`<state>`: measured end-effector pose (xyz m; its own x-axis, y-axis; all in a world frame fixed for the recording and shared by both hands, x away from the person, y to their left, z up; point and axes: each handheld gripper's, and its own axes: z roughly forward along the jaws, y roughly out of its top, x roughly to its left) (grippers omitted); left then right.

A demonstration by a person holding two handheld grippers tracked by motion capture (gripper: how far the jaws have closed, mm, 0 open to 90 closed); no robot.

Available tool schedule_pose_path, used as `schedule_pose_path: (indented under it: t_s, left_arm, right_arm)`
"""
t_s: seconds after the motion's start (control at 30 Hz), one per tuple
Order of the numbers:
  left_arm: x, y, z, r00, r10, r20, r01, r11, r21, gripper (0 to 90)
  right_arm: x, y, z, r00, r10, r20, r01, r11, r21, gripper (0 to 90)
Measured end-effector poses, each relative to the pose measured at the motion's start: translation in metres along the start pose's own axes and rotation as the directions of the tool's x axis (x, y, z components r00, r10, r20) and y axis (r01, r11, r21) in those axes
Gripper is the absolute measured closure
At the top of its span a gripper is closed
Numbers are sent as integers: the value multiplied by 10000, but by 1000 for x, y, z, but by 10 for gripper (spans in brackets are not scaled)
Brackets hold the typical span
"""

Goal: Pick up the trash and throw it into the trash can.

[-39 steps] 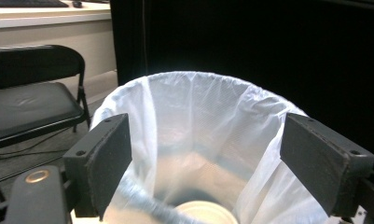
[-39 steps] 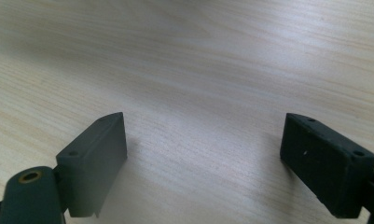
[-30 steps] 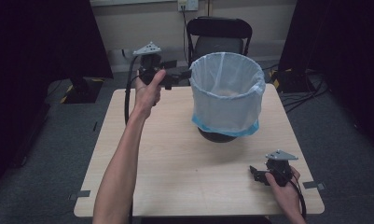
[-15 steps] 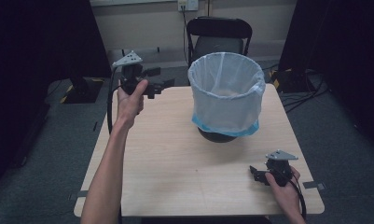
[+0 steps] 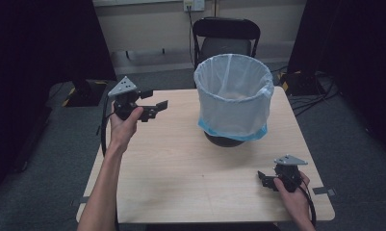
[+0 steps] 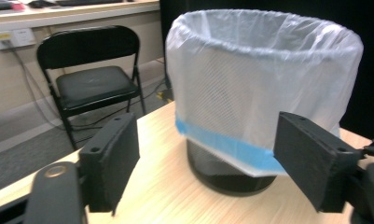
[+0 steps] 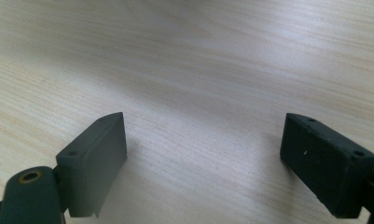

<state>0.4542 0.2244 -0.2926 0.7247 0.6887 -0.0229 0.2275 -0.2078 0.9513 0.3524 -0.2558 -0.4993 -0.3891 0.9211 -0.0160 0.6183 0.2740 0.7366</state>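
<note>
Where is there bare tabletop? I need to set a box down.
Free: the near half of the table, between the left gripper and right gripper. Also left of the lined bin. Crowded: the far right corner, where the bin stands.

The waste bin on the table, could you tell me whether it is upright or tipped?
Upright: the waste bin stands on its dark base on the table, its bag-lined rim facing up.

left tool withdrawn from bin, jaws closing
</note>
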Motion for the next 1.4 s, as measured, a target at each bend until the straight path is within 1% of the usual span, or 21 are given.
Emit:
schedule_pose_path:
  t_s: [0.17, 0.2, 0.23, 0.33, 0.37, 0.4, 0.47, 0.5, 0.57, 0.67, 0.7, 0.77, 0.83, 0.9, 0.93, 1.07, 1.2, 1.27, 1.3, 1.37, 1.4]
  left_arm:
    - [-1, -21, -14, 9999, -45, -147, 47, 9998, 187, 230]
    - [-1, -29, -20, 9997, -69, -244, 75, 9997, 244, 225]
    - [-1, -29, -20, 9997, -69, -244, 75, 9997, 244, 224]
    - [0, -42, -32, 9993, -162, -326, 177, 9988, 459, 213]
    - [0, -42, -32, 9993, -162, -326, 177, 9988, 459, 208]
    - [0, -49, -37, 9991, -379, -189, 387, 9983, 426, 207]
    - [0, -53, -39, 9991, -413, -90, 418, 9978, 515, 207]
    - [0, -56, -41, 9995, -303, -100, 310, 9967, 755, 205]
    - [-2, -65, -44, 9990, -85, -433, 126, 9954, 946, 198]
    - [-4, -80, -49, 9995, -208, -249, 242, 9891, 1452, 196]
    - [-4, -80, -49, 9995, -208, -249, 242, 9891, 1452, 196]
    - [-5, -87, -51, 9995, -155, -292, 203, 9849, 1721, 196]
    - [-6, -95, -53, 9993, -264, -265, 309, 9824, 1842, 196]
    - [-5, -102, -55, 9987, -305, -406, 377, 9808, 1912, 195]
    - [-4, -110, -58, 9976, -474, -514, 566, 9790, 1960, 193]
    - [-4, -122, -59, 9963, -440, -741, 594, 9738, 2196, 195]
    - [-7, -138, -59, 9940, -653, -878, 846, 9675, 2382, 195]
    - [-8, -147, -58, 9937, -771, -815, 946, 9662, 2398, 194]
    - [-9, -152, -57, 9930, -873, -796, 1047, 9625, 2504, 194]
    - [-11, -161, -55, 9934, -801, -822, 1004, 9535, 2843, 194]
    - [-13, -171, -53, 9931, -854, -800, 1058, 9474, 3021, 194]
  right_arm:
    - [0, 0, 0, 10000, 5, -2, -5, 10000, -3, 139]
    - [0, 0, 0, 10000, -7, 8, 7, 10000, -10, 139]
    - [0, 0, 0, 10000, -7, 8, 7, 10000, -10, 139]
    - [0, 0, 0, 10000, 4, 1, -4, 10000, -3, 139]
    - [0, 0, 0, 10000, 4, 1, -4, 10000, -3, 139]
    - [0, 0, 0, 10000, -13, 5, 13, 10000, -10, 139]
    - [0, 0, 0, 10000, 4, -3, -4, 10000, -3, 139]
    - [0, 0, 0, 10000, 0, -1, 0, 10000, 0, 139]
    - [0, 0, 0, 10000, 5, 0, -5, 10000, -3, 139]
    - [0, 0, 0, 10000, 5, -1, -5, 10000, -3, 139]
    - [0, 0, 0, 10000, 5, -1, -5, 10000, -3, 139]
    - [0, 0, 0, 10000, 6, -1, -6, 10000, -1, 139]
    - [0, 0, 0, 10000, -10, 5, 10, 10000, -8, 139]
    - [0, 0, 0, 10000, 6, -1, -6, 10000, 0, 139]
    - [0, 0, 0, 10000, 0, 0, 0, 10000, 0, 139]
    - [0, 0, 0, 10000, 5, -2, -5, 10000, -5, 139]
    - [0, 0, 0, 10000, 1, -2, -1, 10000, -2, 139]
    - [0, 0, 0, 10000, -14, 4, 14, 10000, -9, 139]
    - [0, 0, 0, 10000, -9, 6, 9, 10000, -10, 139]
    - [0, 0, 0, 10000, -1, -3, 1, 10000, -1, 139]
    - [0, 0, 0, 10000, -8, 9, 8, 10000, -10, 139]
